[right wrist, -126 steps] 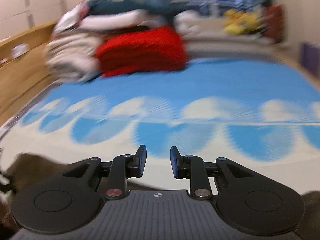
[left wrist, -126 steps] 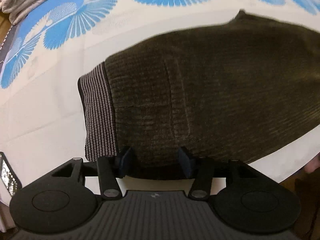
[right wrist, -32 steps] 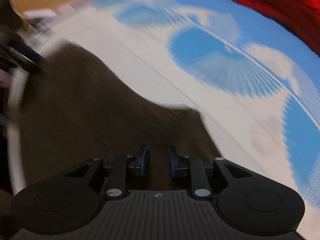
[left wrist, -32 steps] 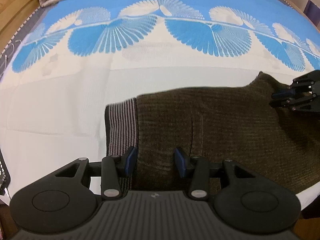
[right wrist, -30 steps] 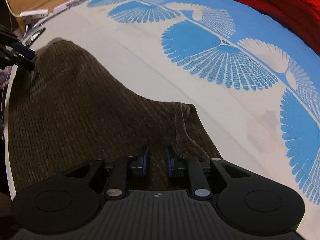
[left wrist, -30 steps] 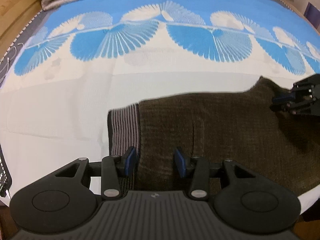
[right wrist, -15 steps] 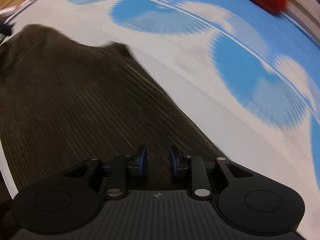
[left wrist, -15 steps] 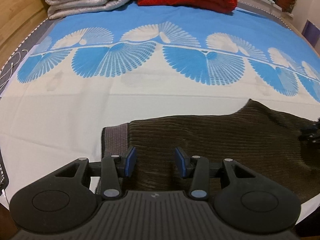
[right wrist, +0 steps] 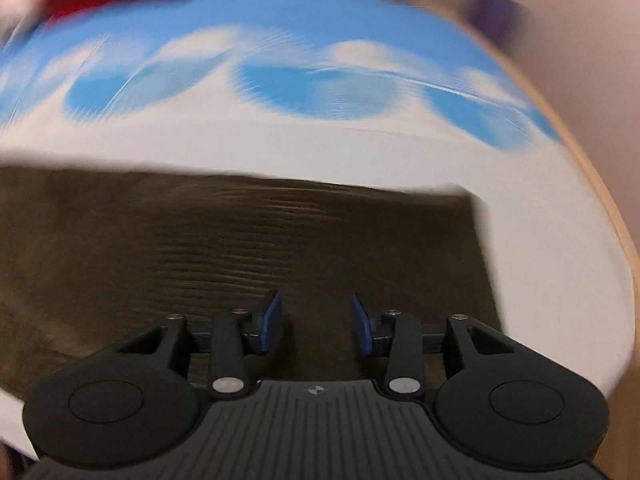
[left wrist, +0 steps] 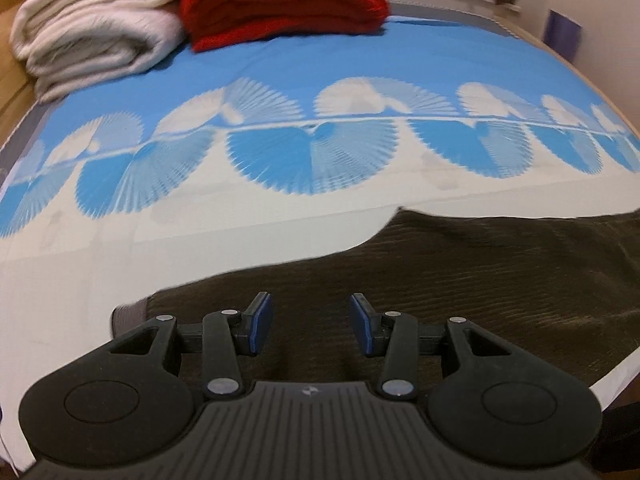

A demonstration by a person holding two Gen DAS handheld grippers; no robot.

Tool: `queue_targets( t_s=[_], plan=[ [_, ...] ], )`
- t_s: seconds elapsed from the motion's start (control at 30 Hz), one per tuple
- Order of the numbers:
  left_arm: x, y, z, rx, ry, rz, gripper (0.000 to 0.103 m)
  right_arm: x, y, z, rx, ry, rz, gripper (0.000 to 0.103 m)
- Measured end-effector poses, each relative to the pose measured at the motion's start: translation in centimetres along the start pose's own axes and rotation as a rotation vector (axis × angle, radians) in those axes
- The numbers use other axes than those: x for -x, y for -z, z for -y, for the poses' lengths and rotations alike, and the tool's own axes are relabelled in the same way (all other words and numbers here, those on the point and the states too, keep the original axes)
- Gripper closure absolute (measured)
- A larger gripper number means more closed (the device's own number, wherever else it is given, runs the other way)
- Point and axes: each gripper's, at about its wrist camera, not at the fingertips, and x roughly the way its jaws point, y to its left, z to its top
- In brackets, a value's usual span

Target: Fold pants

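Both grippers now sit further back from the pants than a second ago, and the right gripper's jaws, which were nearly together then, stand wide apart with nothing between them.

Largest in view is the bed sheet (left wrist: 280, 60), a smooth cloth, blue at the far side and white near the camera, with a row of fan-shaped prints across the middle. On its near part lie the pants (left wrist: 460, 280), dark brown with fine ribs like corduroy, spread flat and long; in the right wrist view the pants (right wrist: 280, 240) end in a straight, square edge at the right. At the left end a grey band (left wrist: 130, 314), seemingly the waistband, shows only as a small strip, mostly hidden behind the gripper.

At the far side of the bed lie a folded red blanket (left wrist: 280, 4), thick and soft, and beside it a stack of cream folded blankets (left wrist: 96, 28). Yellow things behind them are too blurred to name.

The left gripper (left wrist: 311, 329) hovers over the pants near the band, jaws wide apart and empty, with blue pads on black fingers. The right gripper (right wrist: 315, 322) looks the same, over the other end. I can read no writing; the right wrist view is strongly blurred.
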Motion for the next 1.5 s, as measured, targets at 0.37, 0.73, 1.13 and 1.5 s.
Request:
queue_targets(
  t_s=[0.37, 0.73, 1.13, 1.5],
  plan=[
    [0.4, -2.3, 4.7, 0.008, -0.044, 0.107, 0.054, 3.8, 9.9, 13.1, -0.770, -0.004, 0.122, 0.061],
    [-0.2, -2.3, 6.2, -0.051, -0.052, 0.110, 0.052, 0.3, 11.0, 13.5, -0.947, -0.088, 0.009, 0.056],
    [-0.4, -1.8, 5.1, -0.073, -0.069, 0.103, 0.052, -2.2, 10.9, 14.4, -1.174, -0.077, 0.041, 0.058],
    [0.5, -1.2, 1.7, -0.011, -0.104, 0.112, 0.052, 7.1, 1.2, 0.8, -0.581, 0.068, 0.451, 0.089]
  ],
)
